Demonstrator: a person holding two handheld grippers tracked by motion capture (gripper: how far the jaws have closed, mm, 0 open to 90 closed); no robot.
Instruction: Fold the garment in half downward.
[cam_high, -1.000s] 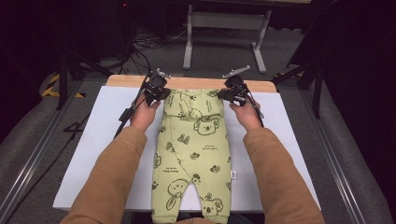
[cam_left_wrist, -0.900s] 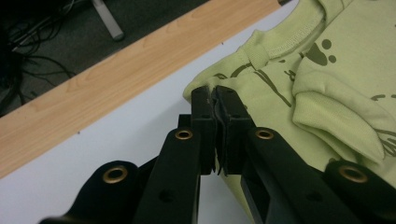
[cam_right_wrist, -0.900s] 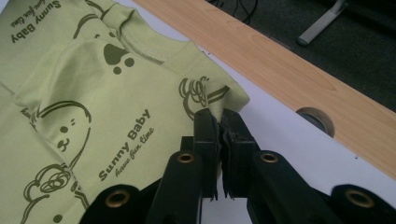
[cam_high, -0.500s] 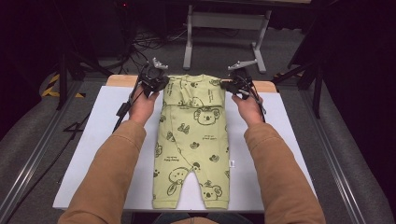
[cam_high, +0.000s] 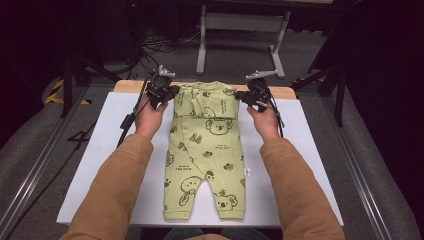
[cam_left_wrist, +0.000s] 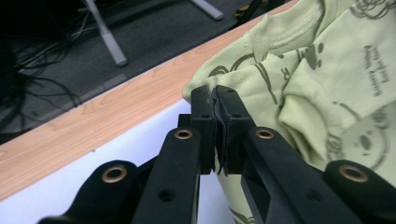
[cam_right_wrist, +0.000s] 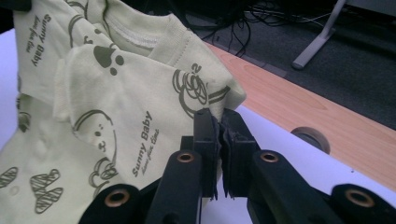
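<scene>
A light green baby romper (cam_high: 207, 150) with koala prints lies flat on the white board (cam_high: 100, 165), legs toward me and neck at the far edge. Its sleeves are folded in over the chest. My left gripper (cam_high: 170, 93) is shut on the romper's left shoulder corner; in the left gripper view the jaws (cam_left_wrist: 215, 95) pinch the fabric edge (cam_left_wrist: 327, 70). My right gripper (cam_high: 243, 95) is shut on the right shoulder corner, and the right gripper view has the cloth (cam_right_wrist: 107, 93) caught at the jaw tips (cam_right_wrist: 219, 119).
A wooden table edge (cam_high: 130, 86) runs just beyond the board's far side, with a round cable hole (cam_right_wrist: 310, 137) near the right gripper. A metal stand (cam_high: 202, 45) and loose cables lie on the floor behind. Bare board flanks the romper on both sides.
Both grippers have moved away from me toward the far edge, dragging the romper with them. Its leg ends now lie on the board instead of hanging off the near edge.
</scene>
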